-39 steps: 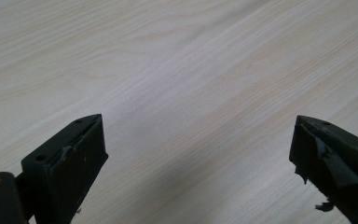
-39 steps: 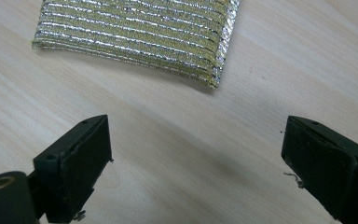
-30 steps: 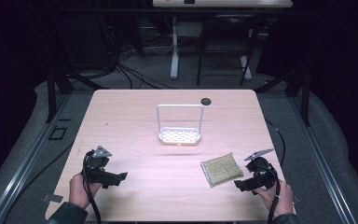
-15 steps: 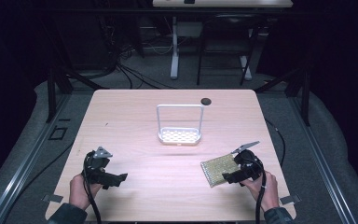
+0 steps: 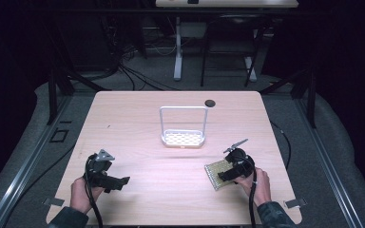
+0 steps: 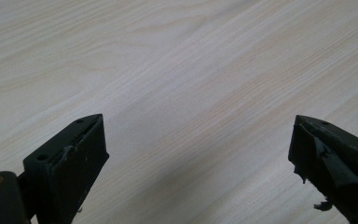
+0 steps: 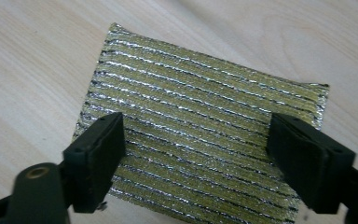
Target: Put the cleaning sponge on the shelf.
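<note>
Sponge [image 7: 200,144] lying flat on the table [image 5: 138,118] directly under and between the spread jaws of the right gripper [image 7: 196,154], stripes running jaw to jaw, while the left gripper [image 6: 196,154], also released, hangs over bare wood well apart.

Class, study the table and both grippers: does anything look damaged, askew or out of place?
The left gripper has a frayed pad: torn black material hangs off the jaw at the right of the left gripper view. The gold sponge lies skewed to the table edges. The white rack stands upright.
</note>
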Action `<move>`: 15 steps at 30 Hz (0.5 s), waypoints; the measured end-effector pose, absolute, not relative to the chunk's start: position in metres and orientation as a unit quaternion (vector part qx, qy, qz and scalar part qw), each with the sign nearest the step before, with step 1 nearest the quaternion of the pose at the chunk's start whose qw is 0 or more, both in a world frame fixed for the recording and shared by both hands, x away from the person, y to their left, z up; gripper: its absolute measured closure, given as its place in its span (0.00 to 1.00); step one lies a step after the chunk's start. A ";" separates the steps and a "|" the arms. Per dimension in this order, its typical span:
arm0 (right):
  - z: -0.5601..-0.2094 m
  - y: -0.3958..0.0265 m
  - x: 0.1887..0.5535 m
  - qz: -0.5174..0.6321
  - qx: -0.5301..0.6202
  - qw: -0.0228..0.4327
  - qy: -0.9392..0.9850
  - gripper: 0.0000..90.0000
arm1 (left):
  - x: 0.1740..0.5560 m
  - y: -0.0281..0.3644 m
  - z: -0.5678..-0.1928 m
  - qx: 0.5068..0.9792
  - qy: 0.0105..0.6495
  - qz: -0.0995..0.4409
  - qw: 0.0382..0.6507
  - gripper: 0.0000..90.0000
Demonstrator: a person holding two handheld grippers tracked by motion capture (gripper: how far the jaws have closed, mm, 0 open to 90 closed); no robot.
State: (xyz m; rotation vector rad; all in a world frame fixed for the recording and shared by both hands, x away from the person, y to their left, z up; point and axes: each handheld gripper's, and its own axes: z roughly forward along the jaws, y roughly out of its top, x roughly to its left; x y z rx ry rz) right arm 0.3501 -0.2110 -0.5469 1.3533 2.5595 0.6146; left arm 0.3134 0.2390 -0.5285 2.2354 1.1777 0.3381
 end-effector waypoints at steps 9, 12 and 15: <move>-0.546 -0.209 0.348 0.186 0.463 0.106 0.860 0.40 | 0.314 0.240 -0.529 0.839 0.445 0.128 0.285 0.05; -0.546 -0.207 0.345 0.187 0.469 0.107 0.857 0.49 | 0.314 0.241 -0.529 0.838 0.446 0.134 0.284 0.05; -0.546 -0.208 0.345 0.190 0.472 0.110 0.854 0.57 | 0.313 0.242 -0.528 0.838 0.446 0.131 0.285 0.05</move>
